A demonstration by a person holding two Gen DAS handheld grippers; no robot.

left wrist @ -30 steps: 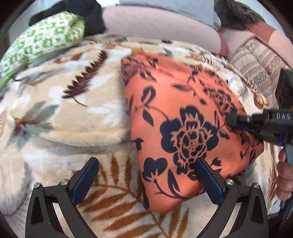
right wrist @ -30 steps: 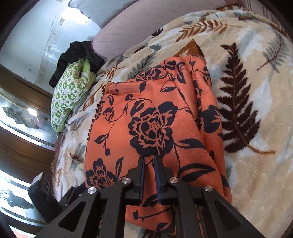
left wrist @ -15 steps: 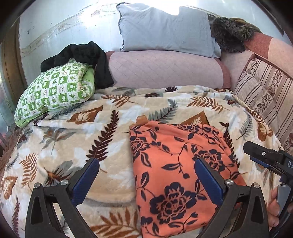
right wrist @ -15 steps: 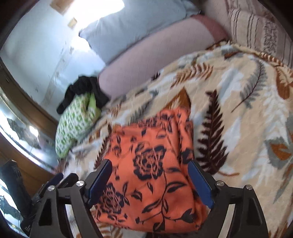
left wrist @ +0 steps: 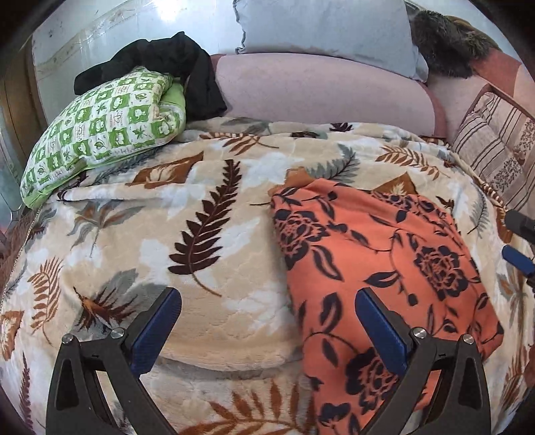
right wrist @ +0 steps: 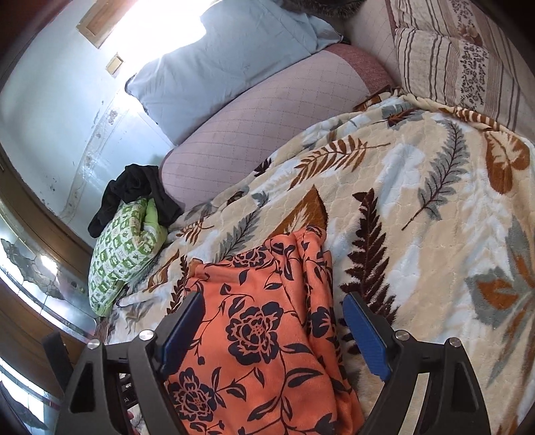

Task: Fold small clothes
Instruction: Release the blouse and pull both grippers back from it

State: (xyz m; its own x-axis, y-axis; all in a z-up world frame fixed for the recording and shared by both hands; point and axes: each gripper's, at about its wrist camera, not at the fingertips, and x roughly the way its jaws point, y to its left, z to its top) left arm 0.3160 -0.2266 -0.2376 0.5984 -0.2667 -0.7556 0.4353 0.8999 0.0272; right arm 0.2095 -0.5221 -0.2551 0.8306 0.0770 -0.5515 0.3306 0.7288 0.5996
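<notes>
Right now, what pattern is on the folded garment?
Orange with dark navy flowers and leaves; clearest in the right wrist view.

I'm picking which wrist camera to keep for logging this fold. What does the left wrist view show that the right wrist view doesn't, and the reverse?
Only the left wrist view shows the left gripper, open over the leaf-print blanket, and the right gripper's tips at its right edge.

Only the right wrist view shows the right gripper, open with nothing held, and the wooden cabinet.

Both show the folded orange floral garment, green patterned pillow, black cloth and pale blue pillow.
</notes>
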